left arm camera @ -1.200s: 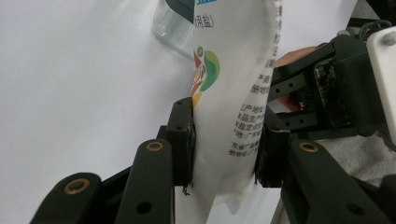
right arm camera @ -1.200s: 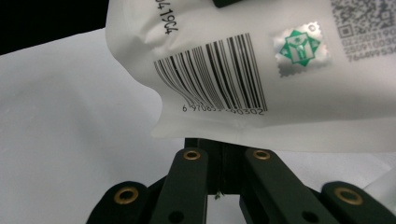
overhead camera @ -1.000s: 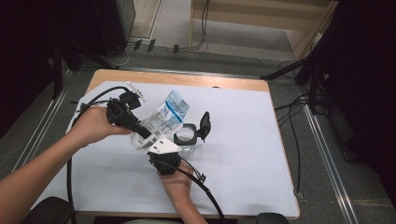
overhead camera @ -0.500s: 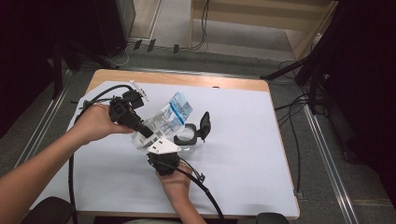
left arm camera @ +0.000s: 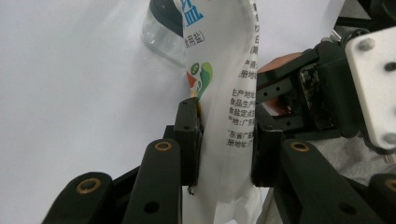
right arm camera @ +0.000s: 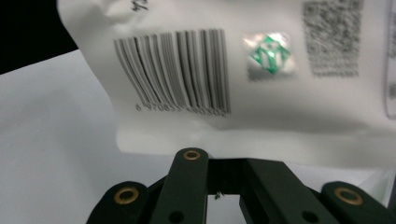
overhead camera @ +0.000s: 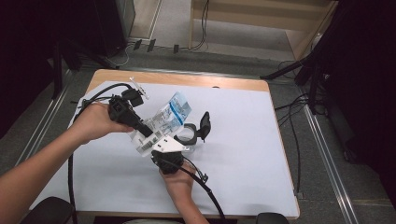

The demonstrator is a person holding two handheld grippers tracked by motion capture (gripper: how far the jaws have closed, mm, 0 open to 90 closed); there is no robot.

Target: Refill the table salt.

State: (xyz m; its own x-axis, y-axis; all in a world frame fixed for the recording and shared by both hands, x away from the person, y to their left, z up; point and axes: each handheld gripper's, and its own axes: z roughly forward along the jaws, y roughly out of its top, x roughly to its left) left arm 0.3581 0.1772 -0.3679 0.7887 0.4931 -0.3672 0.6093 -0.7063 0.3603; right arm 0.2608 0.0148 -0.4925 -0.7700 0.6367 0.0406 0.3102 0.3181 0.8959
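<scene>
A white salt bag (overhead camera: pixel 169 115) with blue print is held up over the table, slanting from upper right to lower left. My left gripper (overhead camera: pixel 148 133) comes in from the left and is shut on the bag's (left arm camera: pixel 224 116) lower part, one pad on each side. My right gripper (overhead camera: pixel 158 143), with its grey plate on top, reaches up from below. Its jaws (right arm camera: pixel 219 161) are closed at the bag's bottom seam, just under the barcode (right arm camera: pixel 180 70). In the left gripper view the right gripper (left arm camera: pixel 327 93) sits close on the right.
A clear jar (overhead camera: pixel 187 135) with its black flip lid (overhead camera: pixel 204 126) open stands on the white table top (overhead camera: pixel 243 154) right behind the bag. The jar (left arm camera: pixel 161 32) is also seen beyond the bag. Cables trail from both grippers toward the near edge.
Almost nothing: both grippers keep their hold and the bag has shifted only slightly to the right.
</scene>
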